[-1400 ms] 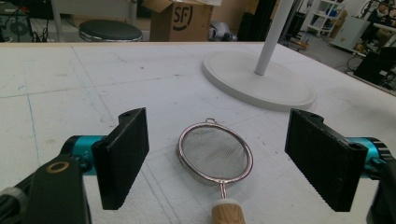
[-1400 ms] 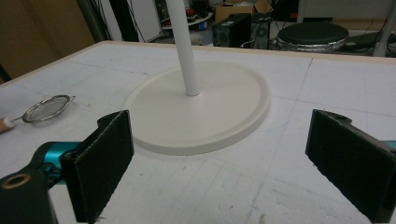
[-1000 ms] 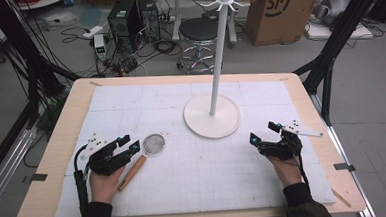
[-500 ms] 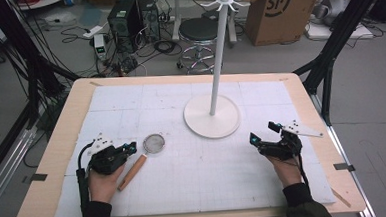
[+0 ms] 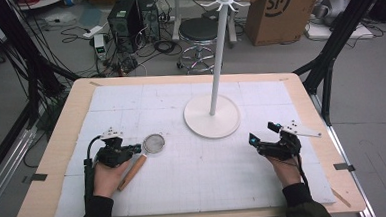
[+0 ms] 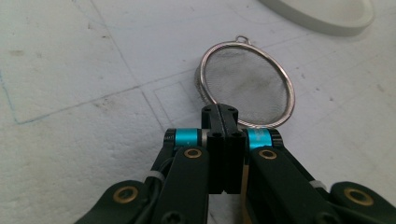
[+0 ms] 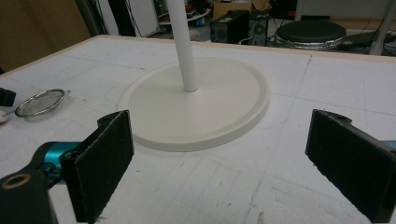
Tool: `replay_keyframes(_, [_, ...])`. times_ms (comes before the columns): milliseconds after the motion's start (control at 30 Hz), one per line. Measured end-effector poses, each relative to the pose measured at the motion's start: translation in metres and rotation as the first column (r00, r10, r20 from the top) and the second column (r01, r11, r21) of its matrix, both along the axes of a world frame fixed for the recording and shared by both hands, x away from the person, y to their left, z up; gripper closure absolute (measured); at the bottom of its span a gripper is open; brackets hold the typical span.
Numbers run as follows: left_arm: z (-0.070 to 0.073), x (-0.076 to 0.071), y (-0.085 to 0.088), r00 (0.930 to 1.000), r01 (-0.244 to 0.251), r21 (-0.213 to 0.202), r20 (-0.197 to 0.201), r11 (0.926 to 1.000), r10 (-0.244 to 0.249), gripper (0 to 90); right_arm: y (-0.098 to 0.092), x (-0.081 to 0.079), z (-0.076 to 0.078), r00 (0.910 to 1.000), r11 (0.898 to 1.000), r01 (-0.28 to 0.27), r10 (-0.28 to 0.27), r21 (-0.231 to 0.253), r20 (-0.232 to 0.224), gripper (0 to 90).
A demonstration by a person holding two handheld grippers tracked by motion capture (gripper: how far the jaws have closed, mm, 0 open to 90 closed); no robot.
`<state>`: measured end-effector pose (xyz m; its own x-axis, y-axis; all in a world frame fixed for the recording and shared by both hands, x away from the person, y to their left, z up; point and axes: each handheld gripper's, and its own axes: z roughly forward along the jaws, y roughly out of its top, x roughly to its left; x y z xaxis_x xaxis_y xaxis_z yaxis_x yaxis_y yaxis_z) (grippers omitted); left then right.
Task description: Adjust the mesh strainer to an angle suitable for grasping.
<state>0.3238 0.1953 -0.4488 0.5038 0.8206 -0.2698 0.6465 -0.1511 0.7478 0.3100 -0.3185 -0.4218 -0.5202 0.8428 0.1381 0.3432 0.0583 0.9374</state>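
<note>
Left gripper [image 5: 133, 149]: fingers together, apparently clamped on the strainer's neck.
Strainer [image 6: 247, 84]: flat on the surface, near the stand [image 5: 212, 115].
Right gripper [image 7: 219, 163]: fingers wide apart, idle.
Technique: probably lift level, gripping firmly, so the hanging loop stays free.

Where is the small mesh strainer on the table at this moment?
In the high view the strainer lies on the table's left side, just ahead of the left gripper and left of the white stand's round base.
</note>
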Motion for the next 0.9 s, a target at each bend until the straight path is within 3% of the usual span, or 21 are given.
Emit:
replay_keyframes(100, [-0.003, 0.003, -0.003, 0.9990, 0.024, 0.008, -0.038, 0.9997, -0.024, 90.0, 0.000, 0.001, -0.001, 1.0000, 1.000, 0.006, -0.006, -0.002, -0.004, 6.9])
replay_keyframes(200, [-0.004, 0.003, -0.007, 0.9980, 0.042, 0.023, -0.049, 0.9989, -0.041, 90.0, 0.001, 0.000, 0.000, 1.0000, 1.000, 0.006, -0.006, -0.005, -0.004, 6.9])
replay_keyframes(567, [-0.002, 0.008, -0.013, 0.9924, 0.095, 0.017, -0.079, 0.9953, -0.094, 90.0, 0.001, 0.000, -0.001, 1.0000, 1.000, 0.005, -0.005, -0.010, -0.002, 7.0])
replay_keyframes(667, [0.000, 0.014, -0.023, 0.9818, 0.164, 0.044, -0.105, 0.9855, -0.158, 90.0, 0.000, 0.000, 0.000, 0.9999, 1.000, 0.010, -0.010, -0.008, 0.001, 7.0])
replay_keyframes(733, [-0.001, 0.016, -0.029, 0.9783, 0.186, 0.031, -0.100, 0.9821, -0.182, 90.0, -0.001, -0.001, 0.000, 0.9999, 1.000, 0.014, -0.014, -0.009, 0.002, 7.0])
replay_keyframes(900, [-0.001, 0.017, -0.029, 0.9769, 0.193, 0.032, -0.100, 0.9808, -0.189, 90.0, -0.002, -0.001, 0.000, 0.9998, 1.000, 0.020, -0.020, -0.005, -0.002, 7.0])
